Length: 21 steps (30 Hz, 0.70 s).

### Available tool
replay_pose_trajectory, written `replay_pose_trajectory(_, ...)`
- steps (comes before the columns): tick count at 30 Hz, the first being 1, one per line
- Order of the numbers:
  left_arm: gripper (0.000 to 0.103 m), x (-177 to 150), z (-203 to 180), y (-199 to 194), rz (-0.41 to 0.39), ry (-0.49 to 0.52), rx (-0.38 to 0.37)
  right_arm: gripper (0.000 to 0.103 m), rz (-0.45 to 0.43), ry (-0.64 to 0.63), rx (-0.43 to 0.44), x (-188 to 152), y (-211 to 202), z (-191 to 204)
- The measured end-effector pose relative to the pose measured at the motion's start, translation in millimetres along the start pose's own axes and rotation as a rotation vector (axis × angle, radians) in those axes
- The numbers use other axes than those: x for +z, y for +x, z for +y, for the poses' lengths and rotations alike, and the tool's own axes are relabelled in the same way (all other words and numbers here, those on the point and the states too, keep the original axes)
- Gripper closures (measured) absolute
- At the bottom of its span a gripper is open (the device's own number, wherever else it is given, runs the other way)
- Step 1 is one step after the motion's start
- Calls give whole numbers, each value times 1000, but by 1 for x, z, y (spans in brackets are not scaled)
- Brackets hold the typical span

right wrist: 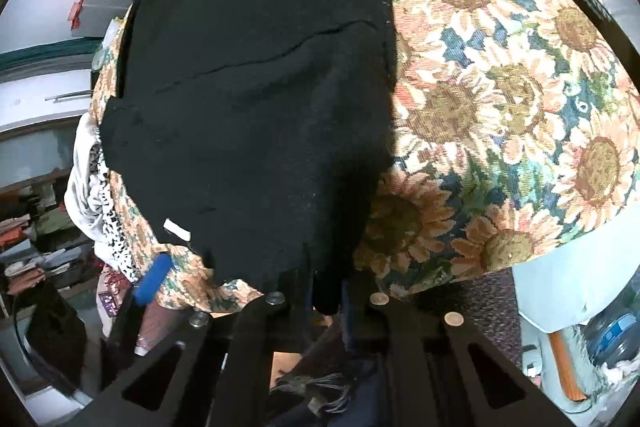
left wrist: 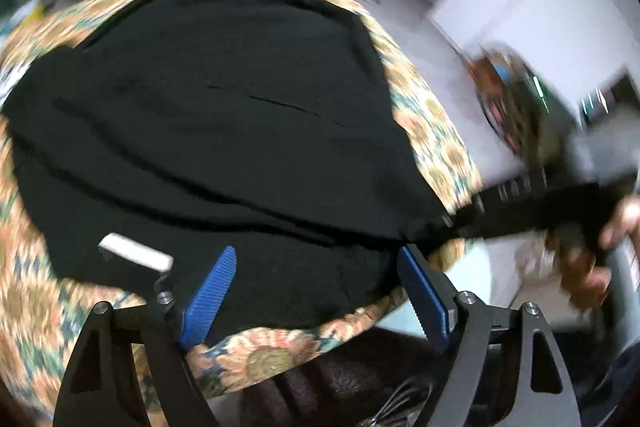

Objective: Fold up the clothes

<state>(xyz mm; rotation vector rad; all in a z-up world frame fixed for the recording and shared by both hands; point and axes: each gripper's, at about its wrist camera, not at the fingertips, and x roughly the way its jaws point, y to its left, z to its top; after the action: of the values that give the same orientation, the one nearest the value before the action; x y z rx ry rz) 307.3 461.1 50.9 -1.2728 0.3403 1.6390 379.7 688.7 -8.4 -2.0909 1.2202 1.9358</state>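
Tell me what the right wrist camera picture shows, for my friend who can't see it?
The right gripper has its jaws shut on a corner of a black garment, which lies spread on a sunflower-patterned cloth. A small white tag shows near the garment's lower left edge. The left gripper's blue fingertip pokes in beside it.

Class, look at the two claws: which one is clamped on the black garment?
The right claw: its jaws are shut on a pinched corner of the black garment. The left claw stands open above the cloth, blue pads apart.
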Motion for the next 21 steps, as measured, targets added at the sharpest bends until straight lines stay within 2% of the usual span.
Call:
replay_pose_trajectory(5, 21, -10, -44, 24, 56, 200, 34, 92, -2, -4, 49, 2, -12, 2)
replay_pose_trajectory(7, 21, -9, -57, 30, 66, 243, 23, 92, 2, 0, 74, 4, -17, 0)
replay_pose_trajectory(10, 21, -9, -80, 39, 45, 338, 75, 92, 10, 2, 92, 6, -20, -2)
replay_pose_trajectory(18, 21, 5, -104, 56, -71, 489, 235, 92, 34, -5, 146, 8, -18, -1)
replay_pose_trajectory(21, 21, 6, -106, 59, -98, 513, 237, 92, 42, -13, 165, 10, -19, -1)
